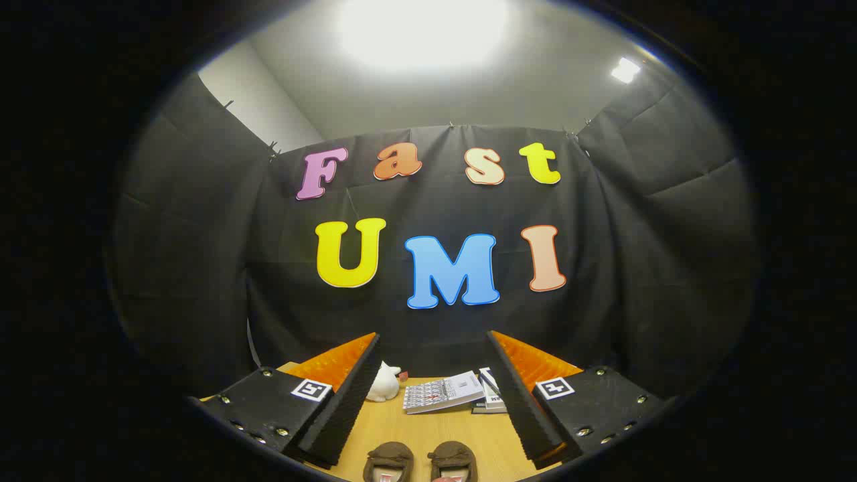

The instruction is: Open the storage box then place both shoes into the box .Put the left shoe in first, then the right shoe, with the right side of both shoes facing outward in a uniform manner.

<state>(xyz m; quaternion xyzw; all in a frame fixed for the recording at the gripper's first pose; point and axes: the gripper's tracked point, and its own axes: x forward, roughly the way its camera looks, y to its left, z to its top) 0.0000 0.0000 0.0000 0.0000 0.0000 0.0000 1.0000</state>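
The claw [432, 402] is standing released, its two fingers spread wide and gripping nothing, and it is looking level across the desk [428, 428] toward the booth's back wall. Two brown shoes [420, 462] are lying side by side on the desk, near to and below the claw, in the gap between the fingers; which is the left shoe and which the right cannot be told, since each is showing in part. Beyond the fingers, toward the wall, a small white figure [384, 383] is sitting just beside the left finger [338, 402], and an open booklet [443, 392] is lying on a stack of books [491, 396] just beside the right finger [525, 402]. The storage box is not appearing among these things, so its position and the state of its lid cannot be stated. Judging from the open claw and the shoes lying untouched on the desk, the task is sitting at its start: the opening of the box is the step in hand, and no shoe is yet placed. The next move is likely calling for turning the claw until the box is coming ahead of the fingers, then bringing the spread fingers to its lid or edge. The shoes are to wait until the box is open.
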